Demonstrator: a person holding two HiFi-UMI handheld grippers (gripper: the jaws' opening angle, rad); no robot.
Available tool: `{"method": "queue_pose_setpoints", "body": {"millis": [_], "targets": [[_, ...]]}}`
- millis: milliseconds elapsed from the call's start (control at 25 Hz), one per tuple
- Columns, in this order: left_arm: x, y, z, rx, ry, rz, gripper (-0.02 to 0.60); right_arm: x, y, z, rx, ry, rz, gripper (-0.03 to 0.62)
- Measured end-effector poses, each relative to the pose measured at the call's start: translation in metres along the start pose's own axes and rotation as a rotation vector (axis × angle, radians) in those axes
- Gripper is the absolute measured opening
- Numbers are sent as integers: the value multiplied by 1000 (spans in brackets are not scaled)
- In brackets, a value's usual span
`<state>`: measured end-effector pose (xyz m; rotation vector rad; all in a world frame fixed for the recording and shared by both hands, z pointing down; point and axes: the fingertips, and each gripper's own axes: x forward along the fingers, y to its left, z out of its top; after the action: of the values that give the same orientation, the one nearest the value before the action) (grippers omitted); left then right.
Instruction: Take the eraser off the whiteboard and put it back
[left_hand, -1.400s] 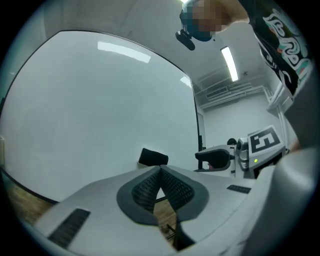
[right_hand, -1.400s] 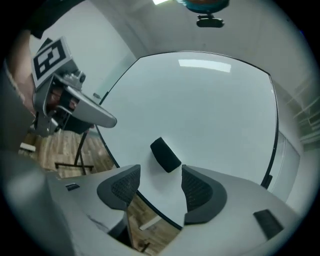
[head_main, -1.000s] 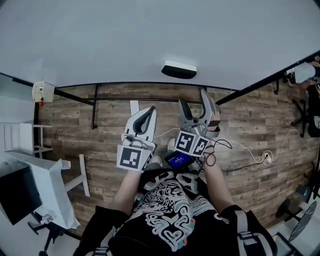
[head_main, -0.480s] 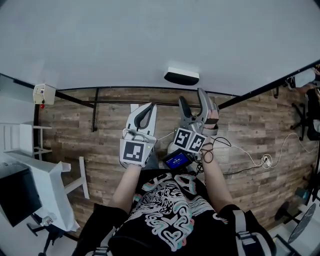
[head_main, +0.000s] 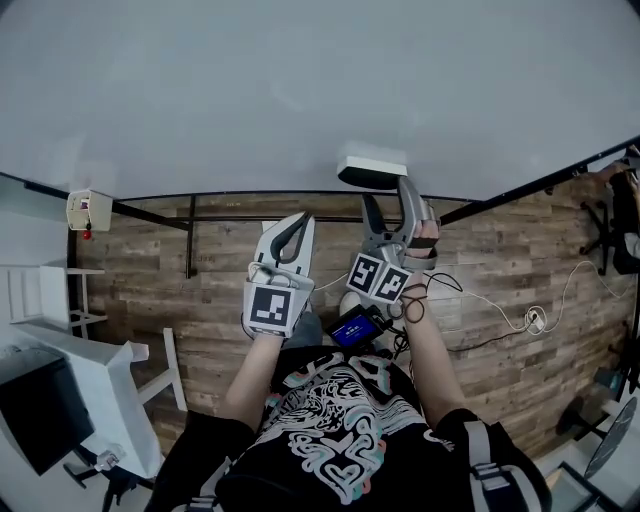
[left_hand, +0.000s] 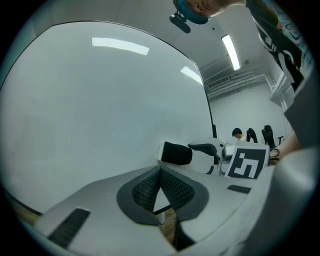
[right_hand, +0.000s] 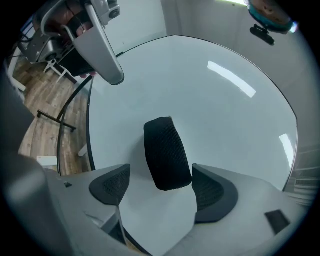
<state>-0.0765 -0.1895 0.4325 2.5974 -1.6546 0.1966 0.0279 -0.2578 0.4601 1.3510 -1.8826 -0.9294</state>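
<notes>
While the eraser (head_main: 372, 170) clings to the whiteboard (head_main: 300, 90), just above the board's lower edge, we see it as a dark, rounded block with a white side. In the right gripper view the eraser (right_hand: 166, 152) stands straight ahead of the right gripper (right_hand: 162, 190), its lower end reaching down between the two spread pads. The jaws are wide apart and grasp nothing. The eraser appears to sit closer to the right-hand pad, though we cannot say whether it touches it.

From the head view, the right gripper (head_main: 388, 205) points up at the board with its tips just below the eraser. The left gripper (head_main: 297, 225) is held just beside it, lower and clear of the eraser. In the left gripper view, the left gripper (left_hand: 161, 187) has its jaws clenched together, pads meeting at the tip with nothing between them. Beyond it we see the eraser (left_hand: 176, 153) on the whiteboard (left_hand: 100, 100), with the right gripper (left_hand: 215, 150) next to it.

Each gripper carries its marker cube (head_main: 272, 308) near the wrist. Below the board we see the black stand (head_main: 188, 235) on a wooden floor (head_main: 520, 260). A white cable (head_main: 500, 300) trails across the planks to the right.
</notes>
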Motion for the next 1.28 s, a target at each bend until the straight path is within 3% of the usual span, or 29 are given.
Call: {"method": "queue_pose_setpoints", "body": {"millis": [320,680,800,1280], "targets": [[13,13,-6,-43,-1,-38,20,20,-8,6,-59,-13,-67,374],[12,33,-4,-81,-18,-18,18,28,-7,10,-131,-34,-101,365],[11,36,-6,-82,-15,-13,18,27,-6,9,-128,-37,-114,293],[7,36,-10,-78,-10,-9,19,24,-6,11,-85,-37,-111,285]]}}
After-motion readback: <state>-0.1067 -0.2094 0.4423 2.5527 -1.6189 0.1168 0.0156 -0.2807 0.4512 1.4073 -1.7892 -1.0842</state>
